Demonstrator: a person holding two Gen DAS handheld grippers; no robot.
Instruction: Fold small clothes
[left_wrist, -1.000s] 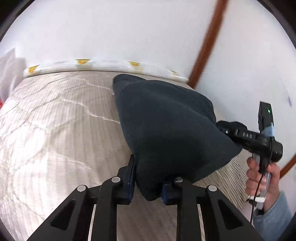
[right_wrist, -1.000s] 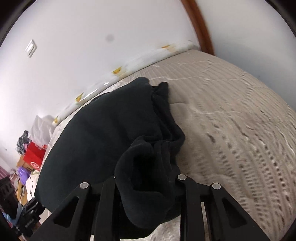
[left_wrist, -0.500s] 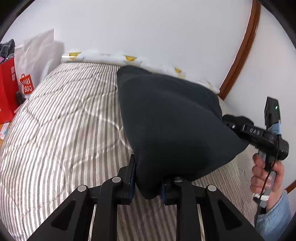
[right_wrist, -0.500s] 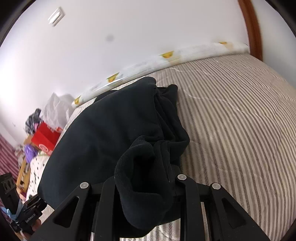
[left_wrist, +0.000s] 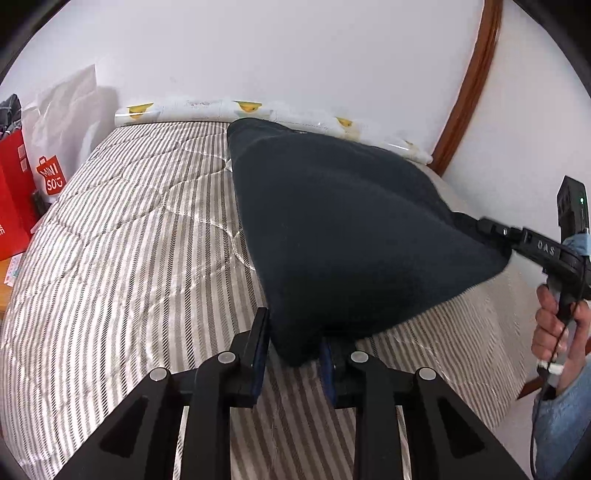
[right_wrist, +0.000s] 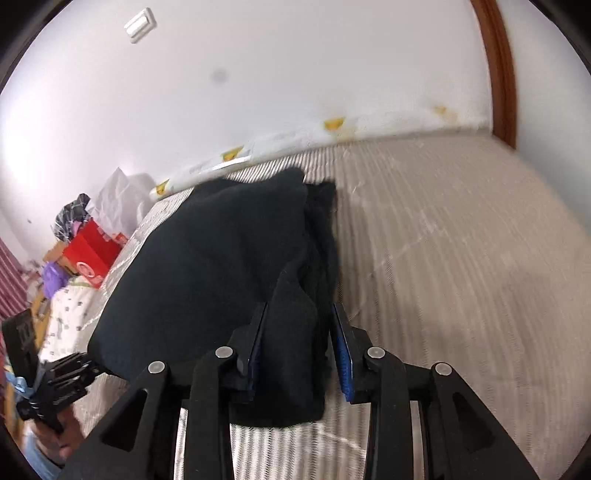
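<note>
A dark navy garment (left_wrist: 343, 236) hangs stretched between both grippers above the striped bed (left_wrist: 122, 266). My left gripper (left_wrist: 293, 343) is shut on its near corner, though the jaws are opening. In the right wrist view the bunched edge of the garment (right_wrist: 291, 332) lies between the pads of my right gripper (right_wrist: 299, 343). Those jaws are opening, and a gap shows beside the right pad (right_wrist: 341, 354). The left wrist view shows the right gripper (left_wrist: 480, 225) at the garment's far corner, held by a hand (left_wrist: 554, 332). The right wrist view shows the left gripper (right_wrist: 85, 365) low on the left.
A rolled white cloth with yellow prints (left_wrist: 258, 110) lies along the wall at the head of the bed. Red and white shopping bags (left_wrist: 14, 192) stand off the bed's left side. A brown door frame (left_wrist: 465, 96) rises at the right.
The right gripper's jaws have spread apart around the bunched cloth and that hand has rolled and risen. The left hand shifted sideways early on, bringing the red bag into view.
</note>
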